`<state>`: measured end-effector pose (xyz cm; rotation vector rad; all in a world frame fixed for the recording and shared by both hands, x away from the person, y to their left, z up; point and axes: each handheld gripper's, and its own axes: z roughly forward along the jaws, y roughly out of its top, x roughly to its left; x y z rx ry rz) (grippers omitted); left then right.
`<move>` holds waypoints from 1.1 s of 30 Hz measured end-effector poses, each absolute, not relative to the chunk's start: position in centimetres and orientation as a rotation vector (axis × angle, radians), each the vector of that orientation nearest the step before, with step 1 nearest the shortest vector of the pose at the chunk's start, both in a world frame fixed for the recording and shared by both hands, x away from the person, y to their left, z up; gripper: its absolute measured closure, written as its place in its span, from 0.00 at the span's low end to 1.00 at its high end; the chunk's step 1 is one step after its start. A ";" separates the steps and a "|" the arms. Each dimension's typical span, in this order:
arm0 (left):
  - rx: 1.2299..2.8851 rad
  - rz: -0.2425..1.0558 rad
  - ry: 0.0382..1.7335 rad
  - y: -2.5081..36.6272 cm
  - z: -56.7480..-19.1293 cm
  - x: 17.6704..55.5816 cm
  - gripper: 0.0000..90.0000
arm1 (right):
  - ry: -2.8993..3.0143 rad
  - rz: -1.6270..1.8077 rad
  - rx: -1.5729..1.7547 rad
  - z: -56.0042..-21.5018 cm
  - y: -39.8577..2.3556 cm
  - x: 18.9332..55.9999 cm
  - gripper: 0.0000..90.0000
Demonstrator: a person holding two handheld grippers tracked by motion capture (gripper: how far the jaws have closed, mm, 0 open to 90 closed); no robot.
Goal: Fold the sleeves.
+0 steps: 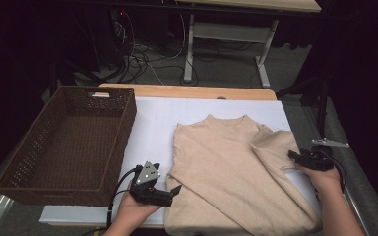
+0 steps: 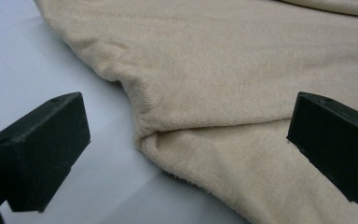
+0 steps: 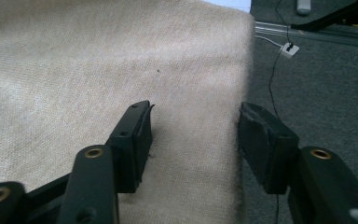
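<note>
A beige knit sweater (image 1: 221, 167) lies flat on the white mat (image 1: 152, 128), its neck toward the far side. One sleeve is folded across its right half. My left gripper (image 1: 176, 190) sits low at the sweater's left lower edge, jaws wide open. In the left gripper view a fold in the sweater's edge (image 2: 223, 70) lies between the jaws of that left gripper (image 2: 186, 135), untouched. My right gripper (image 1: 292, 155) hovers at the folded sleeve's right edge. In the right gripper view the right gripper (image 3: 193, 140) stands open over the sweater's (image 3: 74, 70) edge, pads not pressing it.
A brown wicker basket (image 1: 128, 128) stands empty at the left of the table. The wooden table edge (image 1: 187, 92) runs along the far side. Beyond it are floor cables (image 1: 142, 59) and another desk's white legs (image 1: 263, 64). Grey floor drops off at the right.
</note>
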<state>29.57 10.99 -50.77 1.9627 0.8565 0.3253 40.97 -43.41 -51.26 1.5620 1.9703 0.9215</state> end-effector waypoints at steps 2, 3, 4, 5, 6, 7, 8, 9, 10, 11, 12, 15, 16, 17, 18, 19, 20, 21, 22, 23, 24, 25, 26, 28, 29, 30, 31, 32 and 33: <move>1.960 0.327 0.854 11.0 -50.7 29.5 0.00 | 1.968 0.908 1.559 -51.2 -43.4 41.0 0.60; 1.958 0.330 0.855 11.0 -50.7 29.4 0.00 | 1.962 0.895 1.551 -51.1 -43.4 40.9 0.65; 1.955 0.332 0.857 11.1 -50.6 29.4 0.00 | 1.956 0.884 1.548 -51.0 -43.4 40.9 0.68; 1.955 0.334 0.856 11.1 -50.6 29.3 0.00 | 1.951 0.879 1.544 -51.0 -43.5 40.9 0.72; 1.957 0.335 0.854 11.1 -50.6 29.3 0.00 | 1.947 0.865 1.537 -51.0 -43.5 40.8 0.76; 1.958 0.336 0.852 11.1 -50.6 29.3 0.00 | 1.942 0.854 1.532 -51.0 -43.4 40.8 0.80; 1.959 0.336 0.852 11.1 -50.6 29.4 0.00 | 1.942 0.840 1.520 -50.9 -43.4 40.8 0.86; 1.958 0.334 0.853 11.1 -50.6 29.4 0.00 | 1.938 0.834 1.505 -50.9 -43.3 40.8 0.94; 1.957 0.333 0.854 11.1 -50.6 29.5 0.00 | 1.948 0.825 1.494 -50.9 -43.2 40.8 0.96; 1.959 0.333 0.854 11.2 -50.7 29.5 0.00 | 1.950 0.813 1.483 -50.9 -43.0 40.8 0.96; 1.961 0.331 0.855 11.2 -50.7 29.5 0.00 | 1.947 0.804 1.480 -50.9 -42.9 40.8 0.97; 1.955 0.329 0.856 11.3 -50.7 29.6 0.00 | 1.940 0.786 1.446 -50.3 -42.5 40.7 0.98; 1.954 0.330 0.858 11.3 -50.7 29.6 0.00 | 1.934 0.788 1.428 -49.9 -42.2 40.6 0.98; 1.953 0.330 0.862 11.3 -50.7 29.6 0.00 | 1.930 0.793 1.415 -49.6 -42.0 40.5 0.98; 1.951 0.329 0.864 11.3 -50.7 29.7 0.00 | 1.925 0.801 1.396 -49.2 -41.8 40.3 0.98; 1.950 0.328 0.865 11.3 -50.7 29.7 0.00 | 1.917 0.815 1.367 -48.6 -41.3 40.1 0.98; 1.951 0.329 0.866 11.3 -50.7 29.7 0.00 | 1.917 0.815 1.367 -48.6 -41.3 40.1 0.98; 1.951 0.329 0.867 11.3 -50.7 29.7 0.00 | 1.917 0.834 1.339 -48.0 -40.7 39.8 0.98; 1.949 0.329 0.868 11.3 -50.7 29.7 0.00 | 1.917 0.834 1.339 -48.0 -40.7 39.8 0.98; 1.947 0.329 0.869 11.4 -50.7 29.6 0.00 | 1.918 0.850 1.299 -47.5 -40.0 39.6 0.98; 1.946 0.330 0.870 11.4 -50.7 29.6 0.00 | 1.918 0.850 1.299 -47.5 -40.0 39.6 0.98; 1.945 0.331 0.871 11.4 -50.7 29.6 0.00 | 1.919 0.864 1.284 -47.3 -39.5 39.4 0.98; 1.943 0.330 0.873 11.4 -50.7 29.6 0.00 | 1.921 0.878 1.266 -47.1 -39.1 39.3 0.98; 1.941 0.331 0.875 11.5 -50.7 29.6 0.00 | 1.933 0.901 1.225 -46.7 -38.1 39.1 0.98; 1.941 0.332 0.876 11.5 -50.7 29.6 0.00 | 1.942 0.908 1.201 -46.5 -37.6 39.0 0.98; 1.939 0.332 0.877 11.5 -50.7 29.6 0.00 | 1.950 0.918 1.177 -46.3 -37.1 38.8 0.98; 1.937 0.332 0.878 11.5 -50.6 29.6 0.00 | 1.960 0.923 1.156 -46.2 -36.5 38.7 0.98; 1.937 0.333 0.880 11.6 -50.6 29.6 0.00 | 1.969 0.929 1.134 -46.1 -36.0 38.6 0.98; 1.937 0.333 0.881 11.6 -50.6 29.6 0.00 | 1.981 0.941 1.109 -45.9 -35.4 38.4 0.98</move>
